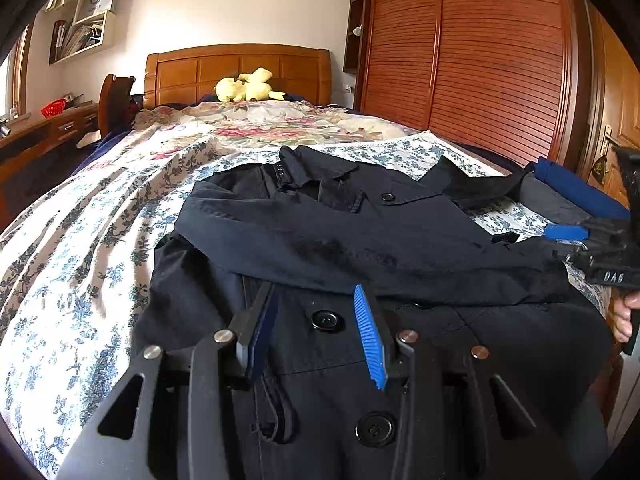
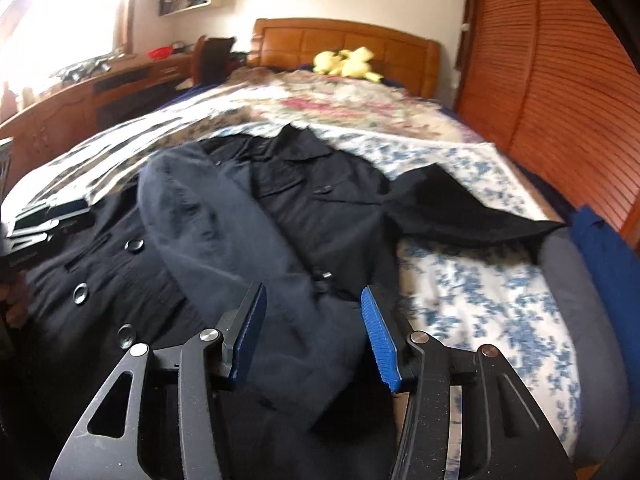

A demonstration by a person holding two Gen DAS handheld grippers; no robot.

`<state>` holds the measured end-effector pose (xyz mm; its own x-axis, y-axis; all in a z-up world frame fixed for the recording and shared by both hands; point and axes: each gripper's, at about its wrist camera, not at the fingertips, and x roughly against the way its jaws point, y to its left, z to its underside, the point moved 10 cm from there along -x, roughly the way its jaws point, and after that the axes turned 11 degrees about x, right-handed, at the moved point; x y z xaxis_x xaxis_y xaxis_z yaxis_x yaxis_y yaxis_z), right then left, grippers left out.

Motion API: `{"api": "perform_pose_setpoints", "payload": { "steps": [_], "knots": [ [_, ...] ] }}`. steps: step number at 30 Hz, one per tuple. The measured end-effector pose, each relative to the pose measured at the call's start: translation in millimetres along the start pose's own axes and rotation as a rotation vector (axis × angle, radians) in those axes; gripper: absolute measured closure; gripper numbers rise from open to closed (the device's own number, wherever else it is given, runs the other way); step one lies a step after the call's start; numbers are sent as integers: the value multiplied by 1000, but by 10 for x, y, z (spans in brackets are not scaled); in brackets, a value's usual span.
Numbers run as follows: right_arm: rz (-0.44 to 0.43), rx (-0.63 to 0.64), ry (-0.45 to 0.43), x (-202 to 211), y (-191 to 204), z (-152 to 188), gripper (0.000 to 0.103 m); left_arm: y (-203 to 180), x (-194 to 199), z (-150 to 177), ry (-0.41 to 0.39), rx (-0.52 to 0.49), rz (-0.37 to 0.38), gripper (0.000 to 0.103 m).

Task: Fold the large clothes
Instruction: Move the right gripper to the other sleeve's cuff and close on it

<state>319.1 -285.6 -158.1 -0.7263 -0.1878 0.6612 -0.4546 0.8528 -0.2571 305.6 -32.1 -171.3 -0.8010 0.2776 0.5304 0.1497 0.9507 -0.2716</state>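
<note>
A dark navy button-front coat point(image 1: 360, 240) lies spread on the bed w/ the blue-floral sheet point(image 1: 80, 260), collar toward the wooden headboard point(image 1: 240, 70), one sleeve point(image 2: 208, 232) folded diagonally across its front and the other sleeve point(image 2: 460, 208) stretched out to the side toward a folded grey-and-blue pile point(image 2: 580, 264). Left tongs point(image 1: 316, 328) hover just over the coat's buttoned front, released, nothing btw the blue pads. Right tongs point(image 2: 316, 332) sit over the folded sleeve's cuff end, also released, gripping nothing.
</note>
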Motion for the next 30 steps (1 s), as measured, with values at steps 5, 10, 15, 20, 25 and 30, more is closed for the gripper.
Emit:
{"api": "perform_pose_setpoints", "payload": {
  "steps": [5, 10, 15, 20, 25, 30],
  "knots": [
    [-68, -5, 60, -280, 143, 94, 53, 2, 14, -20, -16, -1, 0, 65],
    [-123, -66, 171, -627, 93, 345, 53, -11, 44, -56, -38, -11, 15, 65],
    [-145, -99, 173, -600, 74, 368, 53, -76, 104, -98, -67, -30, 44, 56],
    [-107, -77, 113, -368, 1, 157, 53, -101, 142, -141, -88, -26, 57, 47],
    [-64, -61, 59, -237, -209, -83, 46, -46, 144, -151, -101, -21, 19, 47],
    [-44, -51, 90, -395, -468, -223, 44, -26, 141, -155, -103, -6, 27, 47]
  ]
}}
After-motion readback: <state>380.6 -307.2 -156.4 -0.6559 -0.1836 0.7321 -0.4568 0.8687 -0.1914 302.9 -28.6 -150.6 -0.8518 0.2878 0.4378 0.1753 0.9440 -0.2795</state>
